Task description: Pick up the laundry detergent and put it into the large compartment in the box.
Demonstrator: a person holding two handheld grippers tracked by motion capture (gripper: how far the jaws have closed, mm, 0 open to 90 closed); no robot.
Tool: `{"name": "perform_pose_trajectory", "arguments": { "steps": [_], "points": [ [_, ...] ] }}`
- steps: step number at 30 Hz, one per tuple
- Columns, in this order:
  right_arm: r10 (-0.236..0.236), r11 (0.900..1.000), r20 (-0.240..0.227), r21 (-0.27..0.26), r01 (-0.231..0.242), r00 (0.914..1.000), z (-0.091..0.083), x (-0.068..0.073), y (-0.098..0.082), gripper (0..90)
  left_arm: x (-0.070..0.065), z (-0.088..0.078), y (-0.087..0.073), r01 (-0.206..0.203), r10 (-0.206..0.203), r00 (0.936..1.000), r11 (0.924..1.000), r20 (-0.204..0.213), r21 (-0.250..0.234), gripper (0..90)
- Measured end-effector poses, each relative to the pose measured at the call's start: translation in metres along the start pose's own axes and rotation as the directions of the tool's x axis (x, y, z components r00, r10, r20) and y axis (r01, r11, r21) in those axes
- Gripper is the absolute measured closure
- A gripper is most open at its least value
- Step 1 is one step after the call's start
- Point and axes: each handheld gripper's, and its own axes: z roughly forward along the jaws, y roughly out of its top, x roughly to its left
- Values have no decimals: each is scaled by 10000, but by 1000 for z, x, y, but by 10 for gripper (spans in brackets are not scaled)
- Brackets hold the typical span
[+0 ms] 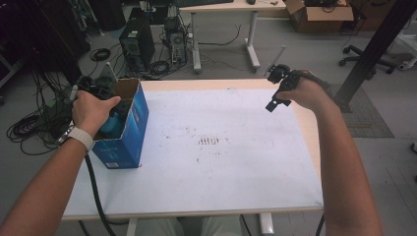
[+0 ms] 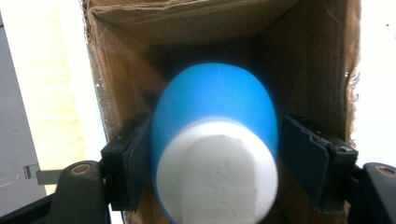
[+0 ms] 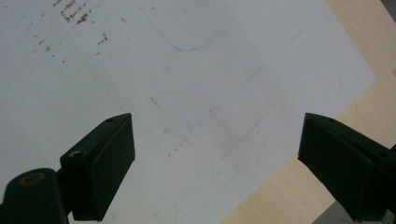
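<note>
An open cardboard box, blue outside and brown inside, stands at the table's left edge. In it sits a blue bottle with a white cap, a bit of blue showing under my left hand. My left gripper reaches down into the box, jaws either side of the bottle. The left pad lies close against it and a thin gap shows at the right pad. My right gripper hovers over the table's far right, its jaws wide open above the bare white sheet.
A white sheet with brown specks covers the wooden table. Beyond the far edge stand computer towers, tangled cables and a desk. A black post rises at the right.
</note>
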Motion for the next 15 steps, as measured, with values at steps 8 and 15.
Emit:
{"name": "perform_pose_trajectory", "arguments": {
  "steps": [8, 15],
  "points": [
    [-13, 10000, 12, -52, 13, 10000, -3, 2, -2, 108, -1, -16, -2, -98, 95, 9999, 9995, -104, -291, 248],
    [-14, 9999, 41, -104, 15, 10000, -7, 4, -6, 108, -4, -32, -5, -266, 262, 9996, 9986, -96, -459, 245]
  ]
}}
